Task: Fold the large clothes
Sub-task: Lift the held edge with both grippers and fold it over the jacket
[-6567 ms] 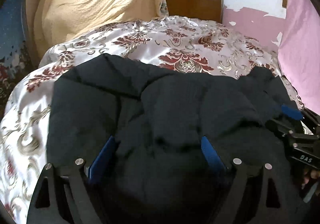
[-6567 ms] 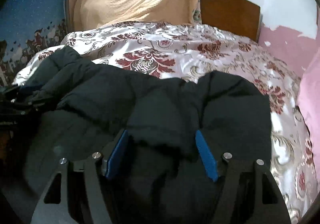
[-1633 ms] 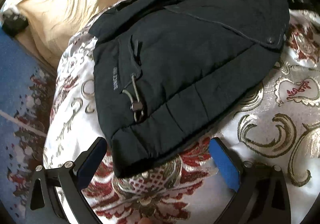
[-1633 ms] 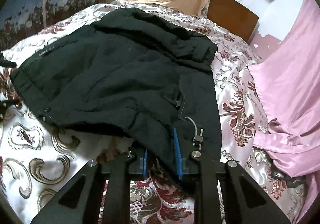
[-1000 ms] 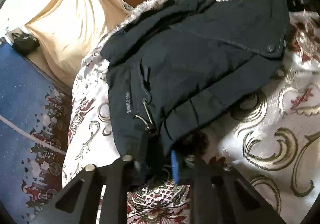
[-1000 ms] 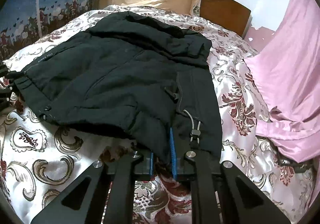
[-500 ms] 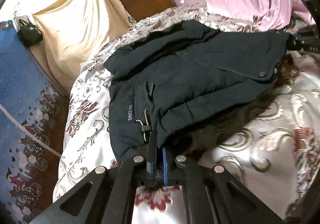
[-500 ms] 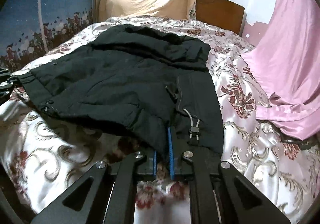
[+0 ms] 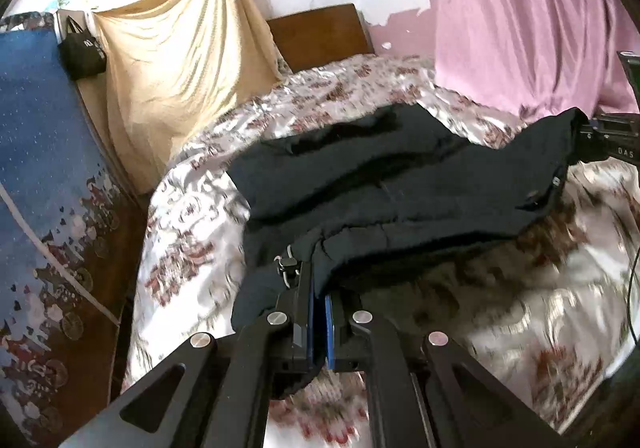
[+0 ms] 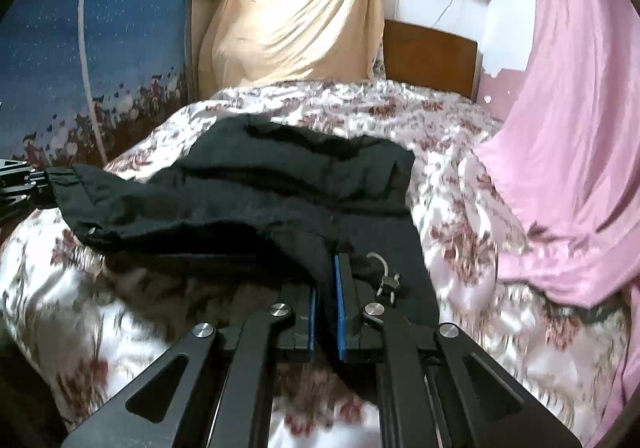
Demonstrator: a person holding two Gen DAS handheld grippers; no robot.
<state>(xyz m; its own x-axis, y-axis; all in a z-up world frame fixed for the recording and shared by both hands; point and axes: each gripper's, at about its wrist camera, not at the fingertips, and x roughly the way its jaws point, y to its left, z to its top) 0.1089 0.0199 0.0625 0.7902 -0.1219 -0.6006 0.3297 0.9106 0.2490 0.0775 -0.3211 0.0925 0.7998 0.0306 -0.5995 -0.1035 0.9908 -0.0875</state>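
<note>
Over the bed (image 9: 192, 248), each hand-held gripper was clamped on the jacket (image 9: 400, 183): left hand-held gripper (image 9: 318, 322) on one near hem corner, right hand-held gripper (image 10: 325, 312) on the other, far part resting on the bed.

Bedspread (image 9: 520, 328) pattern motion-blurred (jacket (image 9: 400, 187) hem hidden between the fingers (image 9: 329, 328))

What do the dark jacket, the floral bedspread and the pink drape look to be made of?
Jacket: matte, padded woven synthetic, judging by its soft puffy folds and toggle cord. Bedspread: satin-like, with bright sheen on its highlights. Pink drape: thin glossy fabric, probably satin, hanging in smooth folds.
</note>
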